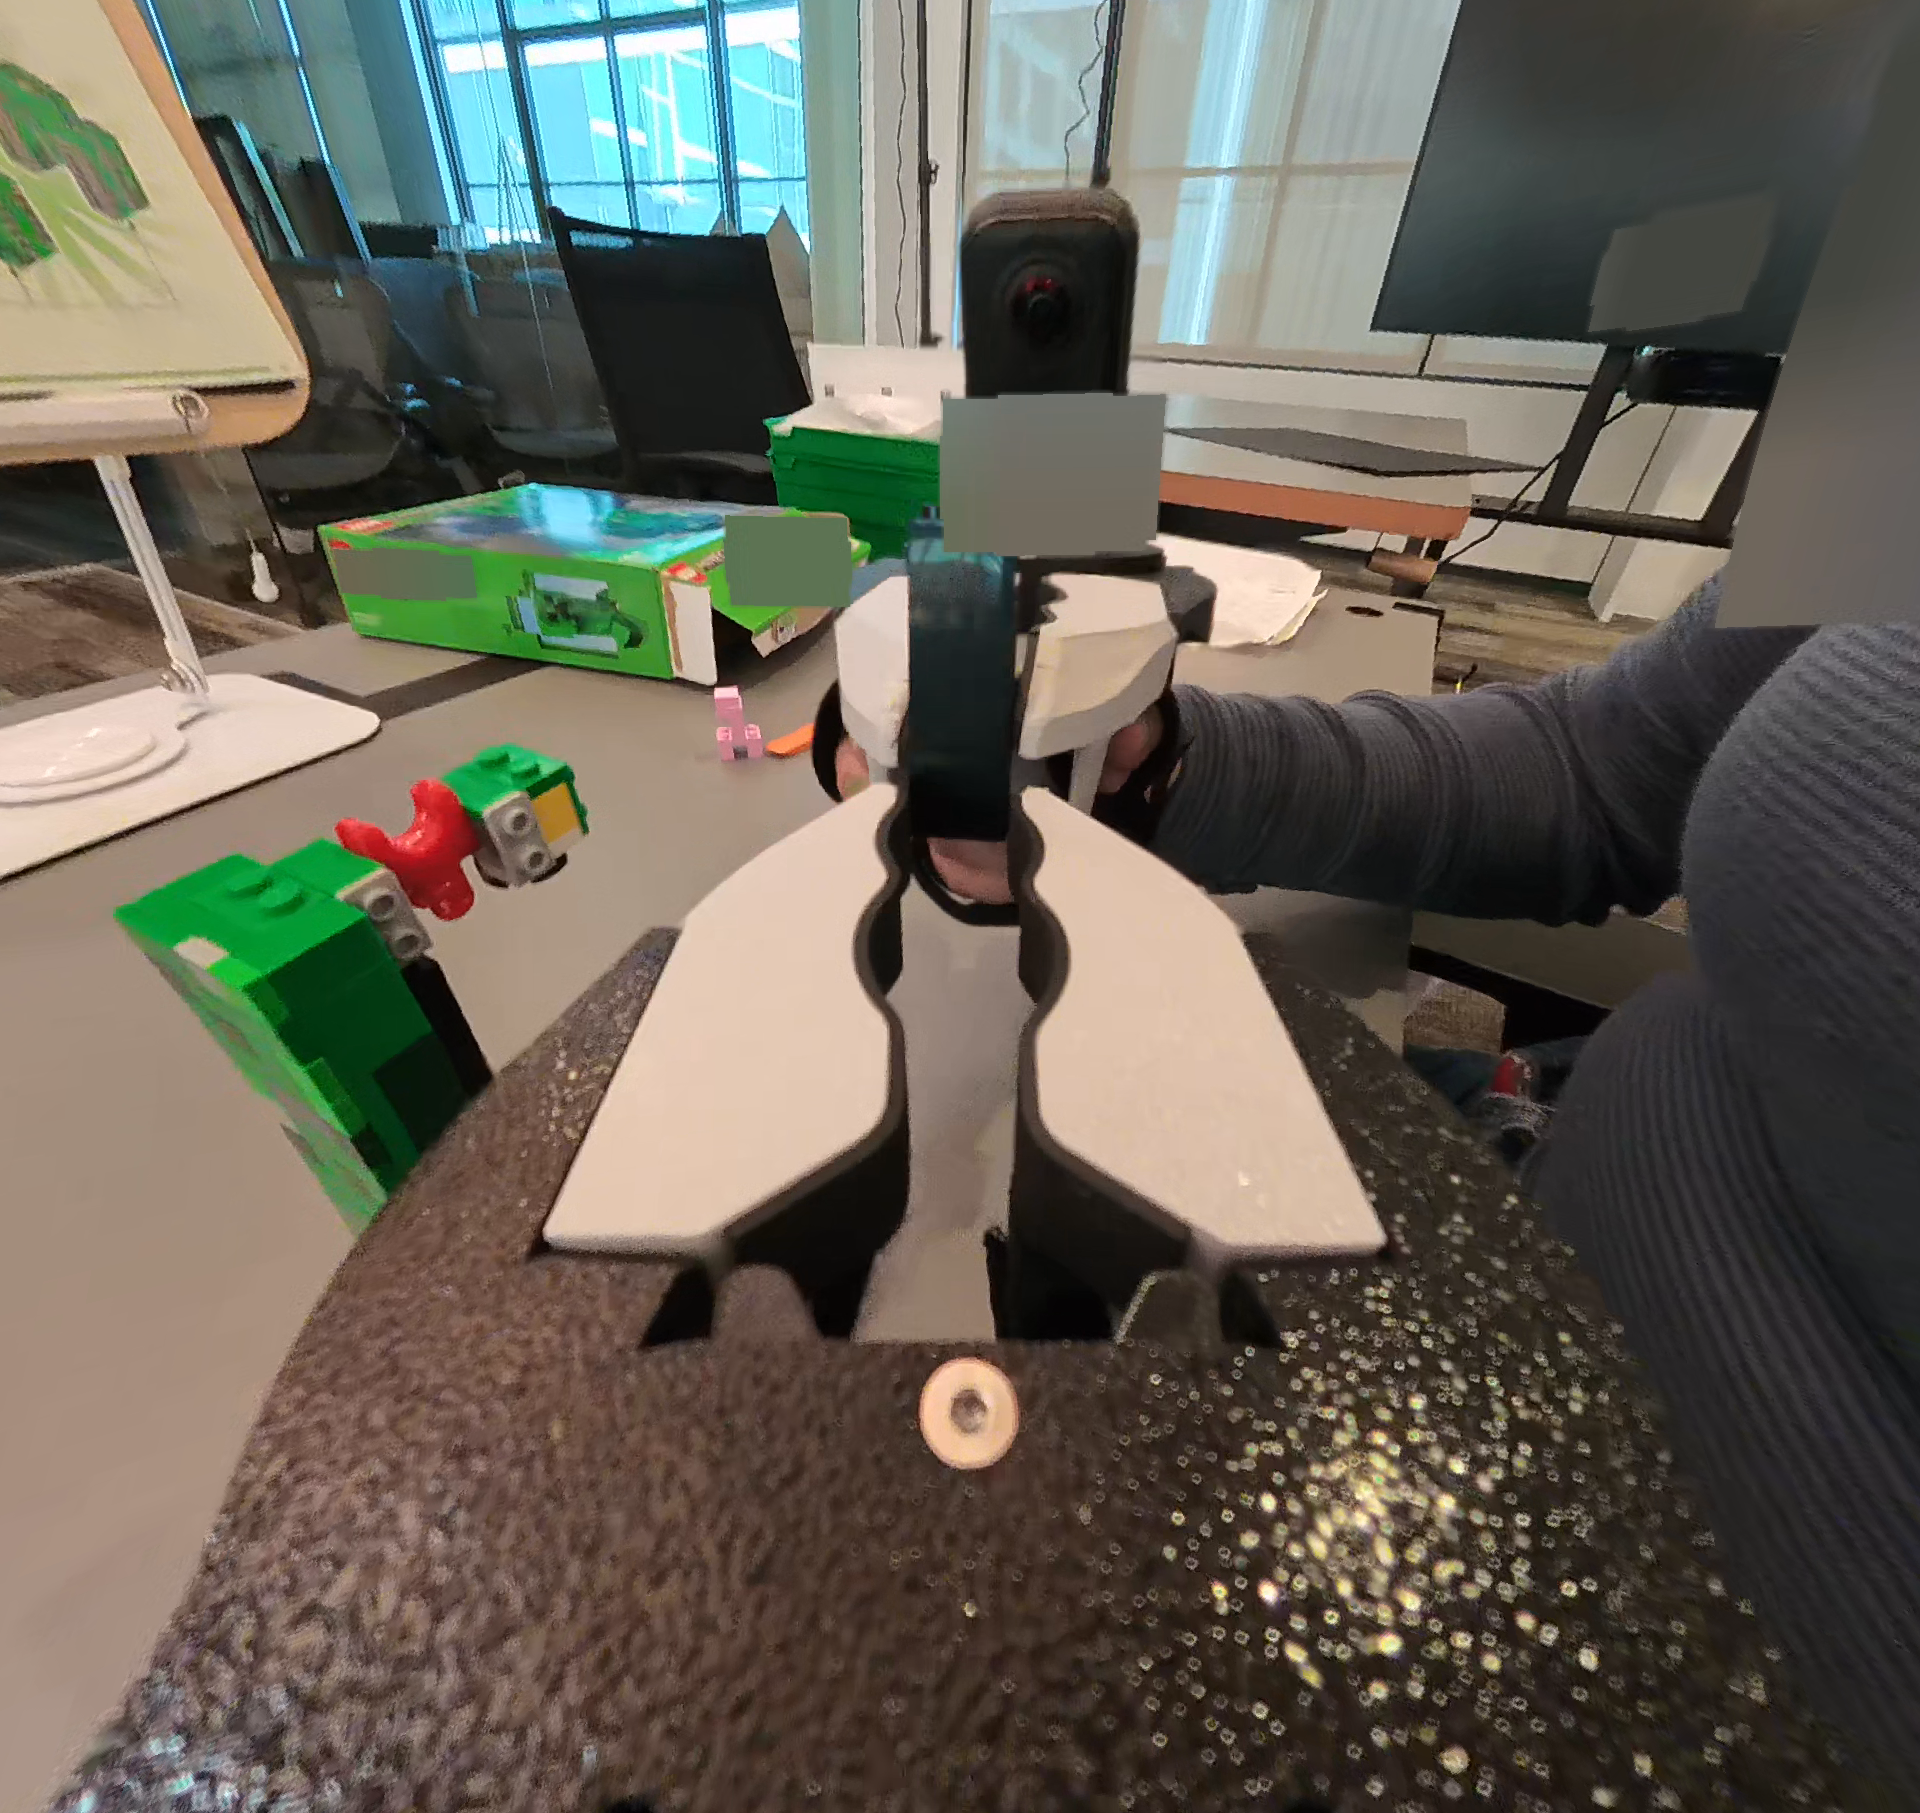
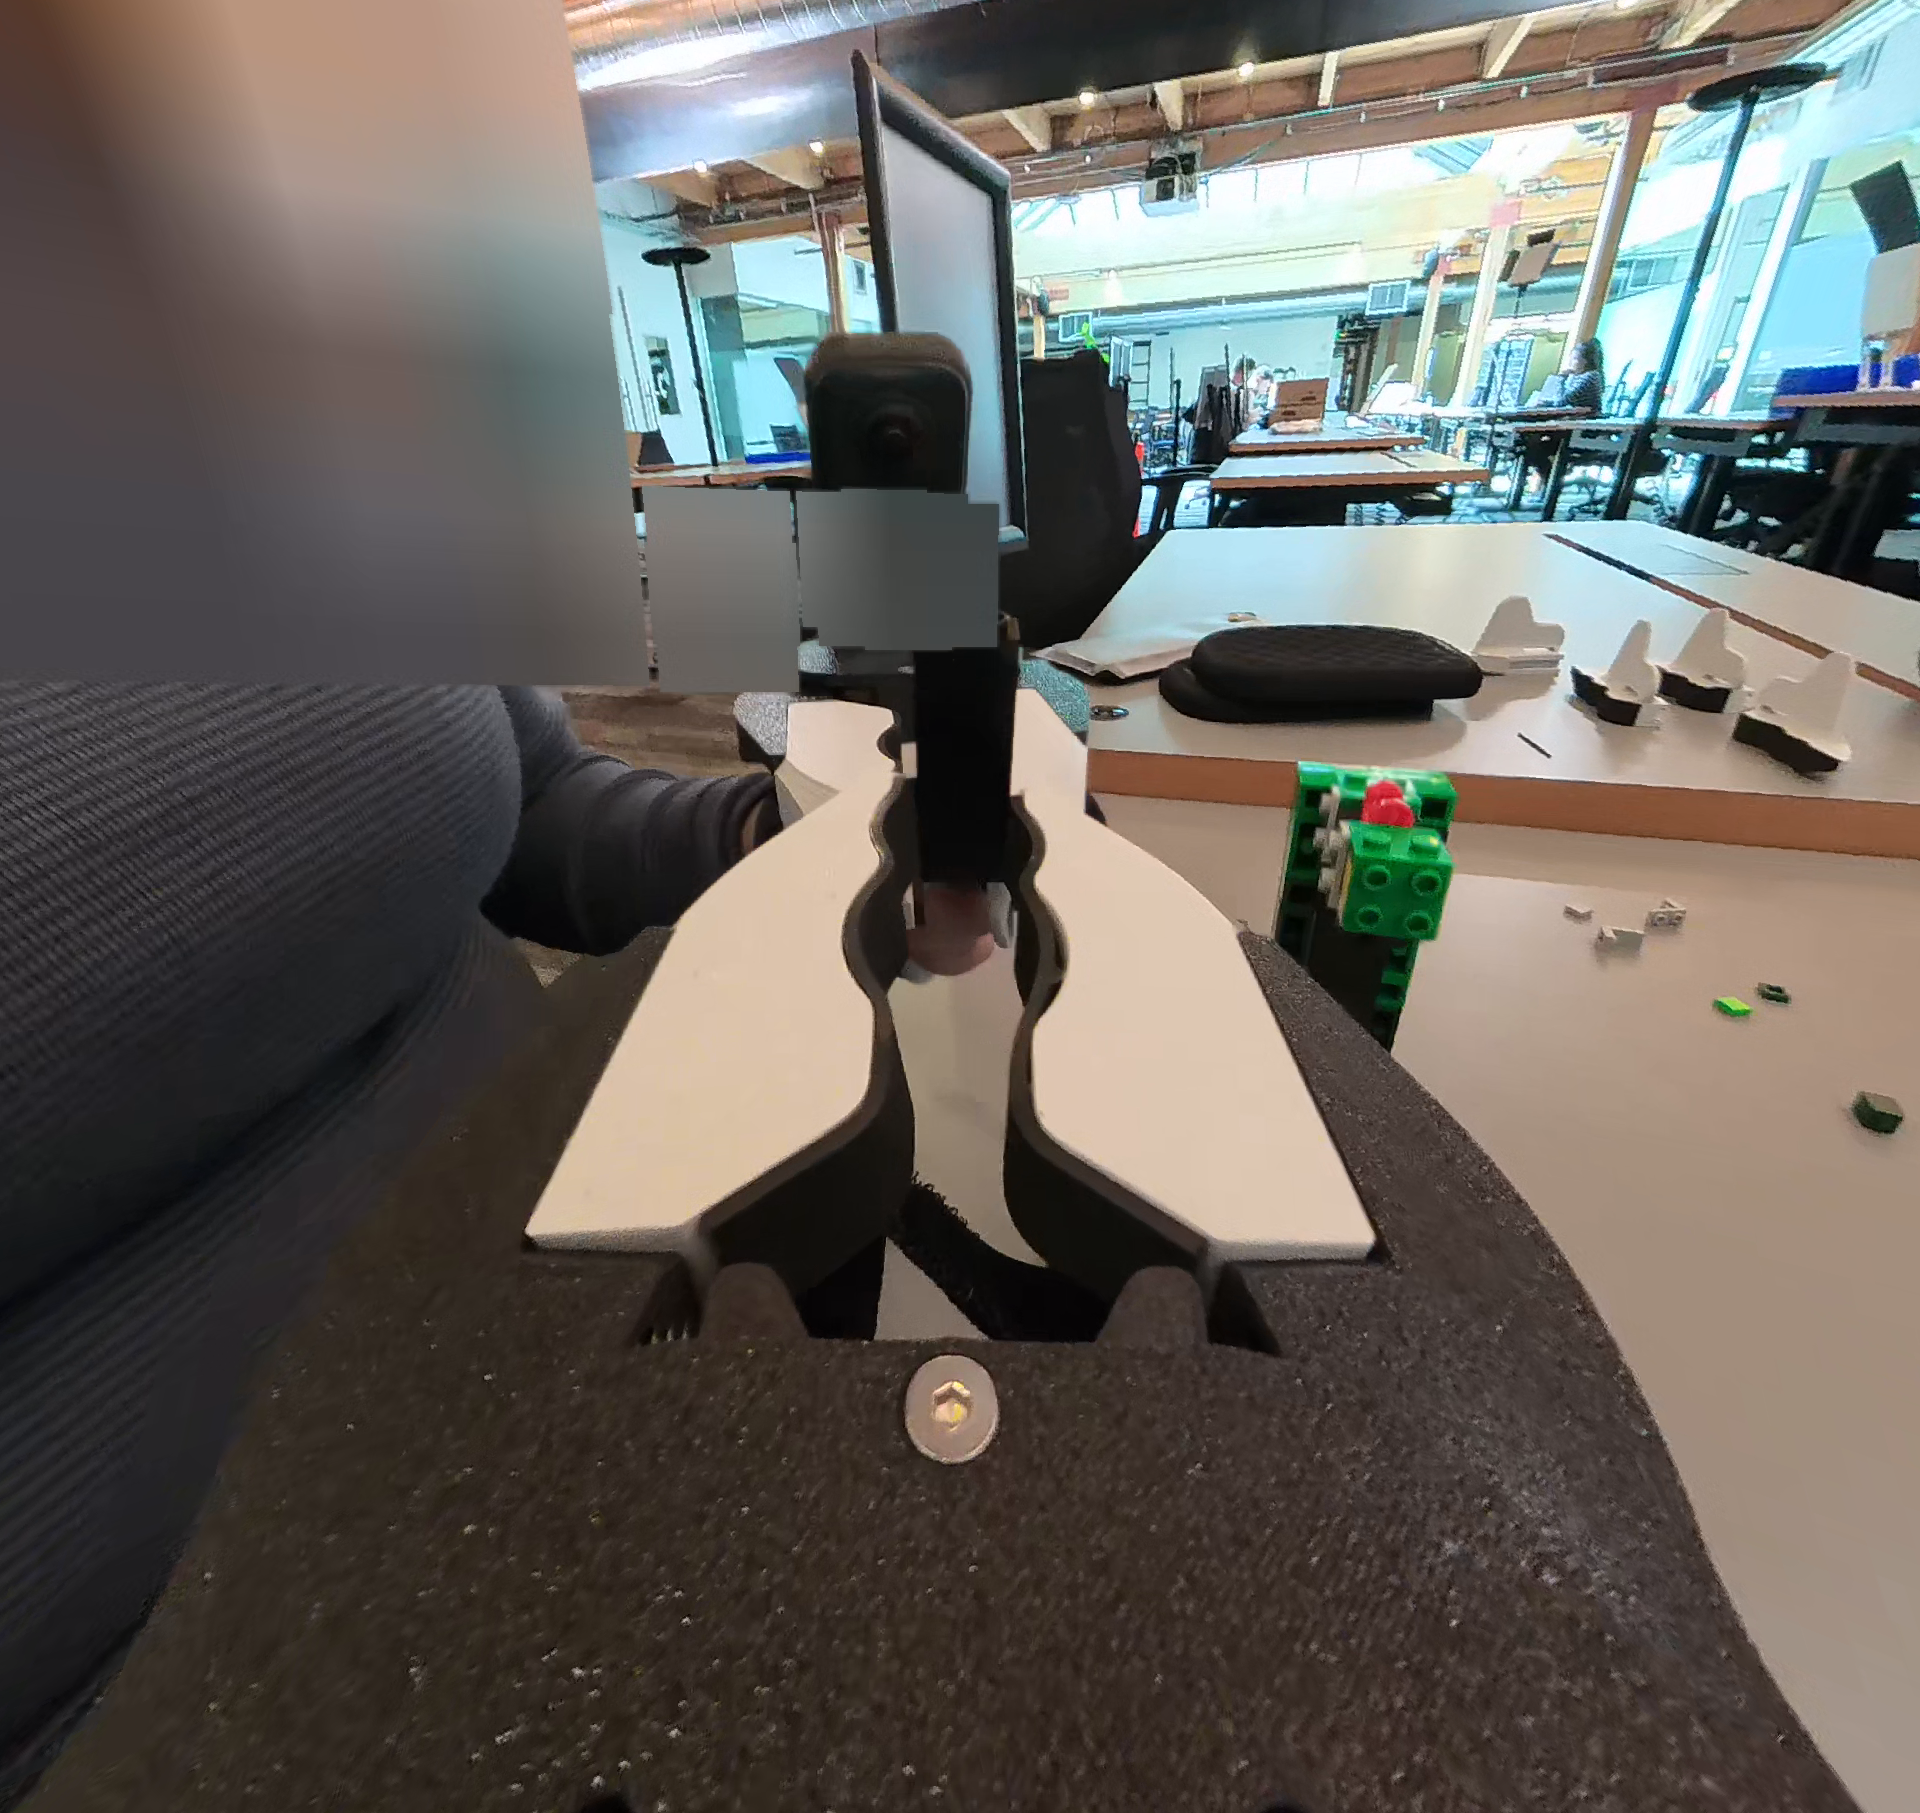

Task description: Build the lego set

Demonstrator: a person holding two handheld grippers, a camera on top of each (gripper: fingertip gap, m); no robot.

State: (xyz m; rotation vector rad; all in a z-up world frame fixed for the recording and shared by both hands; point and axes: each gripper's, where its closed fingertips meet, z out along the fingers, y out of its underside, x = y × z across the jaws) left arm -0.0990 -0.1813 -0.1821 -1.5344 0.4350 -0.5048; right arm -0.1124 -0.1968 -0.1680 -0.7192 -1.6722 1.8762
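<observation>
A green lego build stands on the grey table left of my left gripper. A red piece and a green block with grey studs hang off its top. In the right wrist view the build stands right of my right gripper. The two grippers face each other, held level above the table. Each has a narrow gap between its jaws, and I see no brick in either. The right gripper shows head-on in the left wrist view, held in a hand.
A green lego box lies at the back, with a pink piece and an orange piece before it. An instruction booklet on a stand is at the far left. Small loose pieces lie right of the build. A person's sleeve crosses the right. Only a small space, under 4 cm, lies between the two pairs of fingers. The red piece is about 8 centimeters from both grippers' fingertips.
</observation>
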